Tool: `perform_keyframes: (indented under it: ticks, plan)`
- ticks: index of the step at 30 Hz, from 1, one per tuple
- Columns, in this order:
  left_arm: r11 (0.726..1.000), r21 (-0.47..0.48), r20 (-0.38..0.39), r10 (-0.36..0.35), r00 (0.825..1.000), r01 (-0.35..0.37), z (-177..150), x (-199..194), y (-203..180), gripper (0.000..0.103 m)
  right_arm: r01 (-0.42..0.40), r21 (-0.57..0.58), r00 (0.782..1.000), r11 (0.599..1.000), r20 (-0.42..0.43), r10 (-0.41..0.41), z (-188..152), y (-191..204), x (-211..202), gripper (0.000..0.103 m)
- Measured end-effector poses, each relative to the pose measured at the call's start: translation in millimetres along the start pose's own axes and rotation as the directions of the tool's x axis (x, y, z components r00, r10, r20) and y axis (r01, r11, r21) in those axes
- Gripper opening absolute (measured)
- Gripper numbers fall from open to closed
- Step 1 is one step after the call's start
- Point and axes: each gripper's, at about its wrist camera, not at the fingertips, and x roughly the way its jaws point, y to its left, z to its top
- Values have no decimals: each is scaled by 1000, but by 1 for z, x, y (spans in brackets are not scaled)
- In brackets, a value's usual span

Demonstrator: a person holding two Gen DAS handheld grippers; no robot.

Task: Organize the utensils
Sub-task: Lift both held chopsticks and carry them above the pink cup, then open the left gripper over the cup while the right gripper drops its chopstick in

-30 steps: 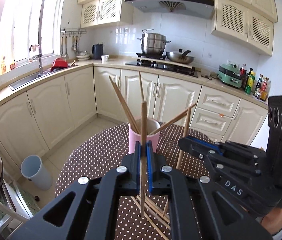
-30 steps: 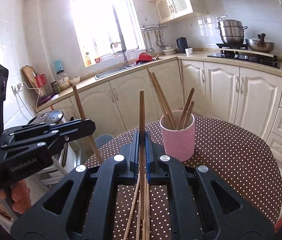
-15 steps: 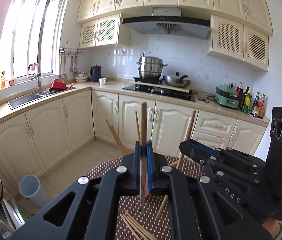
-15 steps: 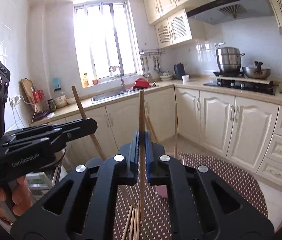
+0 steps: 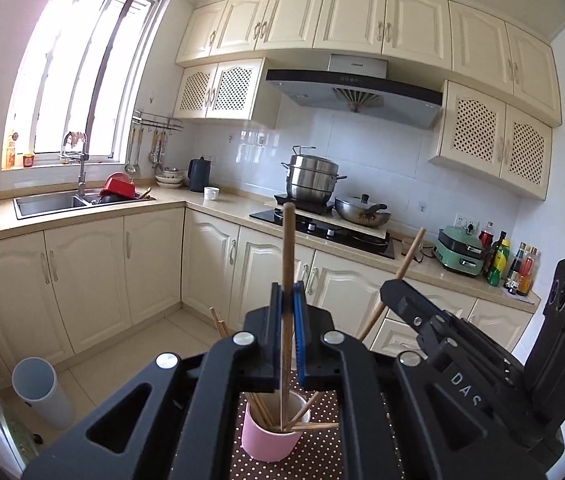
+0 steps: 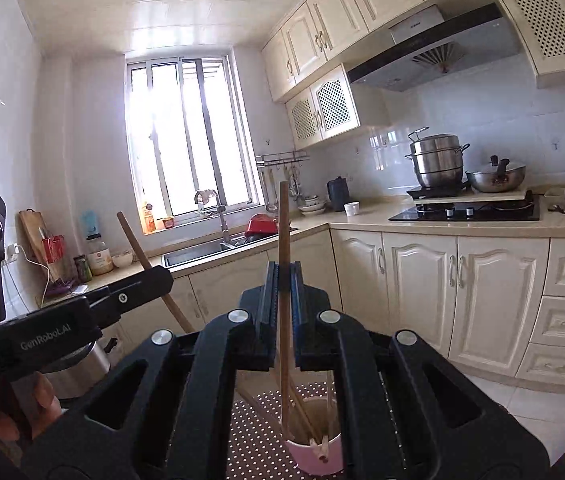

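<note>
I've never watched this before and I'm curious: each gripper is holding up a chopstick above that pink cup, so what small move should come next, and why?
Probably lower the left gripper so its chopstick slides deeper into the pink cup. It is clamped upright with its lower end already at the cup's mouth, where other chopsticks stand. The right gripper holds its own chopstick just above the cup too, so going one at a time seems safer.

Both tools are matte black plastic with triangular cut-outs in the arms and round silver screws at the pivots. The left gripper (image 5: pixel 287 304) has blue-lined fingers (image 5: pixel 275 308). The right gripper (image 6: pixel 285 280) wears white "GenRobot.AI" lettering nearby; "DAS" marks the other.
</note>
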Motion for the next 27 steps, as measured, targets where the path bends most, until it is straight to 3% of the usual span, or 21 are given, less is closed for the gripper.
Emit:
perform_keyframes:
  ticks: [13,27]
  plan:
    - [998,52,-96,26,995,-21,-46,51,5,6,95,-22,995,995,7,-95,-25,-28,15,6]
    - [991,129,-185,69,980,-46,-84,73,2,6,85,-52,993,995,-74,-89,-52,-33,19,6]
